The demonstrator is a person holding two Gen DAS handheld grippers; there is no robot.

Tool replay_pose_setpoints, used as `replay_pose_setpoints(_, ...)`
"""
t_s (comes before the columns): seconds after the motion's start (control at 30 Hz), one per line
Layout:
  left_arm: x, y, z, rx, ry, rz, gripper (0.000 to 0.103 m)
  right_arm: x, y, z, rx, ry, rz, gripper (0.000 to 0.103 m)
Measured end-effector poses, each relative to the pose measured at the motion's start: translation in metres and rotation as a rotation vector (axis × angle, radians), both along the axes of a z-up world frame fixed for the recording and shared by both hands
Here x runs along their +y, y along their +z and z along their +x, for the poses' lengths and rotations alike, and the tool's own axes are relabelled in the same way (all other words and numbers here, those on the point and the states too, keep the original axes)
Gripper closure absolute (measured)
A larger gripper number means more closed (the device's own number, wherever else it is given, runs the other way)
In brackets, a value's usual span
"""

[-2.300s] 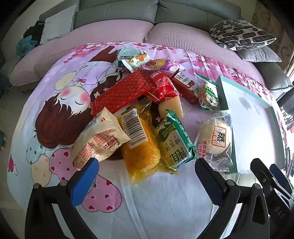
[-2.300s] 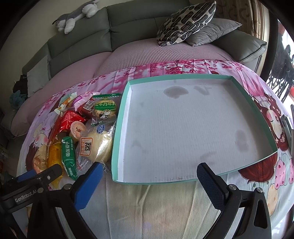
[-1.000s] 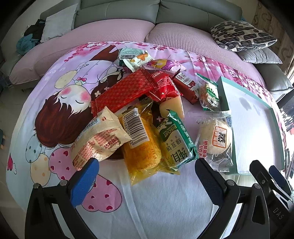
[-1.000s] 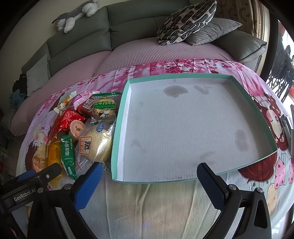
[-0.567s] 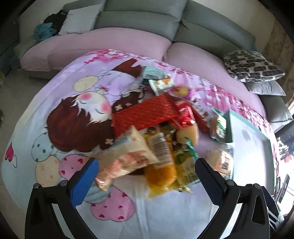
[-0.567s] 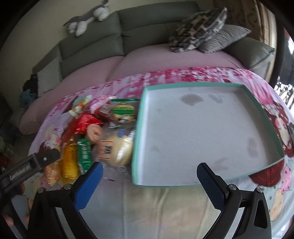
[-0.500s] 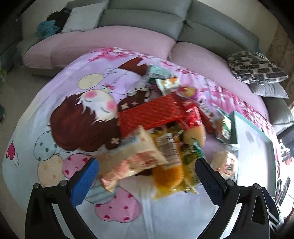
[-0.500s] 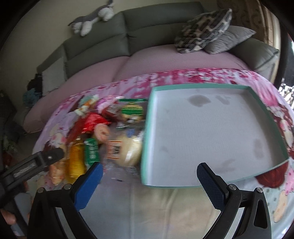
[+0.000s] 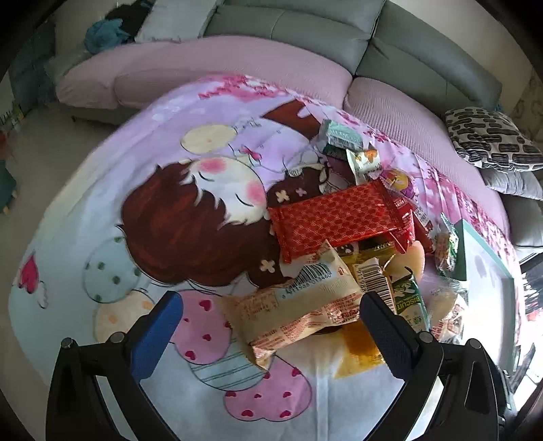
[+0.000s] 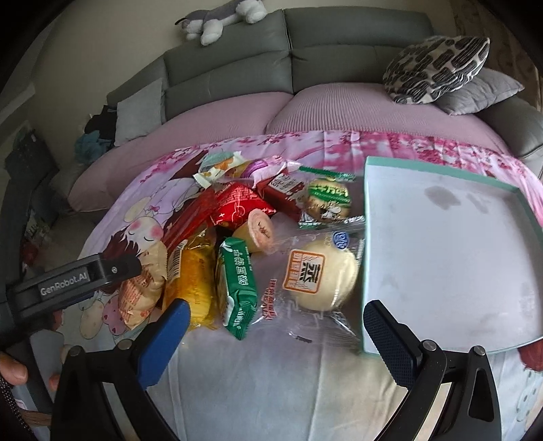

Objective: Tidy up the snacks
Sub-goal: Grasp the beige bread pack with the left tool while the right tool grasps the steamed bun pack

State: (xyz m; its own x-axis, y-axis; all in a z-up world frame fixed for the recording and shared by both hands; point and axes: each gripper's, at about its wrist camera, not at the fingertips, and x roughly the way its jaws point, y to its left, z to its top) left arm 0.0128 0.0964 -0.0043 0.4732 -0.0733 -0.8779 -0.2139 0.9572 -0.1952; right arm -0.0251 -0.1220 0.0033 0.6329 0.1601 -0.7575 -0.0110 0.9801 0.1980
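A pile of packaged snacks lies on a cartoon-print cloth. My left gripper (image 9: 271, 315) is open, its fingers either side of a beige bread packet (image 9: 298, 305) at the pile's near left. Behind that lies a long red packet (image 9: 336, 217). My right gripper (image 10: 275, 325) is open just in front of a wrapped pale bun (image 10: 322, 274) and a green biscuit packet (image 10: 237, 281). A yellow packet (image 10: 197, 274) and a jelly cup (image 10: 259, 229) lie beside them. The empty teal-rimmed tray (image 10: 366, 237) sits right of the bun.
A grey sofa with pink covers (image 10: 237, 115) curves behind the table. A patterned cushion (image 10: 437, 68) and a plush toy (image 10: 220, 20) rest on it. The left gripper's body (image 10: 71, 278) and a hand (image 10: 13, 369) show at the right view's left edge.
Both grippers have swung to the left. The left one now frames the beige bread packet; the right one now faces the bun and biscuit packet instead of the tray. Both stay open.
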Motion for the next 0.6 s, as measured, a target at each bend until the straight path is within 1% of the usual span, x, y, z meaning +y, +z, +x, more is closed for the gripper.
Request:
replay_pose_setpoints(0.07, 0.0, -0.005, 0.005, 0.024, -0.011, -0.05, 0.0, -0.004, 0.0, 0.004, -0.002, -0.025, -0.011, 0.001)
replay_pose_setpoints(0.13, -0.001, -0.011, 0.011, 0.042, -0.02, -0.108, 0.0, -0.007, 0.0, 0.008, -0.002, -0.04, -0.006, 0.008)
replay_pose_setpoints(0.2, -0.003, -0.014, 0.015, 0.055, -0.028, -0.134, 0.0, -0.008, -0.001, 0.016, -0.004, -0.047, -0.01, 0.012)
replay_pose_setpoints(0.3, -0.005, -0.019, 0.02, 0.076, -0.028, -0.156, 0.001, -0.007, -0.002, 0.026, -0.004, -0.055, -0.043, 0.021)
replay_pose_setpoints(0.37, -0.004, -0.023, 0.022, 0.091, -0.024, -0.175, 0.004, -0.008, -0.005, 0.031, 0.009, -0.06, -0.055, 0.024)
replay_pose_setpoints(0.43, -0.002, -0.025, 0.024, 0.095, -0.014, -0.187, 0.005, -0.008, -0.009, 0.035, 0.024, -0.07, -0.074, 0.034)
replay_pose_setpoints(0.5, 0.0, -0.026, 0.025, 0.096, -0.003, -0.197, 0.006, -0.007, -0.01, 0.037, 0.028, -0.072, -0.104, 0.039)
replay_pose_setpoints(0.6, -0.001, -0.027, 0.028, 0.102, 0.003, -0.194, 0.008, -0.008, -0.012, 0.04, 0.038, -0.073, -0.114, 0.042)
